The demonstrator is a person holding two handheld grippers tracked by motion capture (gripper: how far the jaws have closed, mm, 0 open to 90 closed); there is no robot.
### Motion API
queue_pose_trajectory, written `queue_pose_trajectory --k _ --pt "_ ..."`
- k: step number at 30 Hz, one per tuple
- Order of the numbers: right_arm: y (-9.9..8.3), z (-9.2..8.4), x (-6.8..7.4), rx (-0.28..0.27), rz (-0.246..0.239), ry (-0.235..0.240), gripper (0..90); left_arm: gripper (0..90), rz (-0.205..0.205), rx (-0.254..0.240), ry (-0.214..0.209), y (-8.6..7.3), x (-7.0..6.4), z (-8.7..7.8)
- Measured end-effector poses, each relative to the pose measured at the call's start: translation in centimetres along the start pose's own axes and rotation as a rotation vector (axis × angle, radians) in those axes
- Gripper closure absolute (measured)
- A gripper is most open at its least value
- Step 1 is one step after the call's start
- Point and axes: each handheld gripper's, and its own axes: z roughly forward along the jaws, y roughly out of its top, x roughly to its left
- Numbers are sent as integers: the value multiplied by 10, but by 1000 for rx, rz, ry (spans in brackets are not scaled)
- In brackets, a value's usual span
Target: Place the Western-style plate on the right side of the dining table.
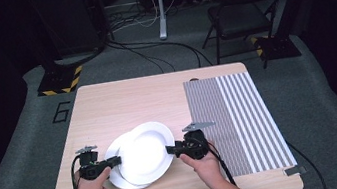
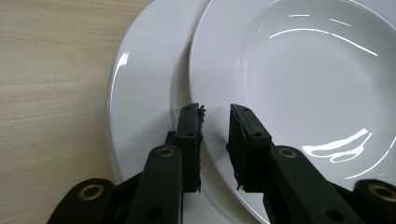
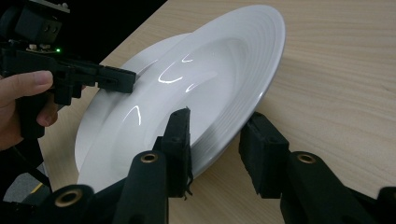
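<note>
My right gripper (image 3: 212,140) pinches the upper plate's (image 3: 219,70) rim. My left gripper (image 2: 215,135) straddles that rim (image 2: 212,140) — contact unclear. The lower plate (image 2: 144,93) lies mostly hidden.

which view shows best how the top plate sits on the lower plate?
Right gripper view: the top plate tilts, its rim between the right gripper jaws, overlapping the lower plate. High view shows both stacked offset, small. Left gripper view shows the overlapping rims close up, the tilt unclear.

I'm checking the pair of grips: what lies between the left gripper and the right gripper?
In the high view, two overlapping white plates: the upper plate rests on the lower plate, spanning left gripper to right gripper.
</note>
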Motion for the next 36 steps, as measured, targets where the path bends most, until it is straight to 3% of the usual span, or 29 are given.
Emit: queue_pose_trajectory --k 12,26,33,36 --pt "-2 0 0 2 0 10 629 728 -5 -24 -18 -3 2 0" --pt "-7 0 -7 0 42 28 628 599 -35 -22 -111 -6 5 1" --pt "-10 1 -6 6 41 6 580 566 11 -51 -97 -7 -1 0" --pt "-10 2 -6 12 42 2 562 571 3 -58 -94 -8 -4 -2"
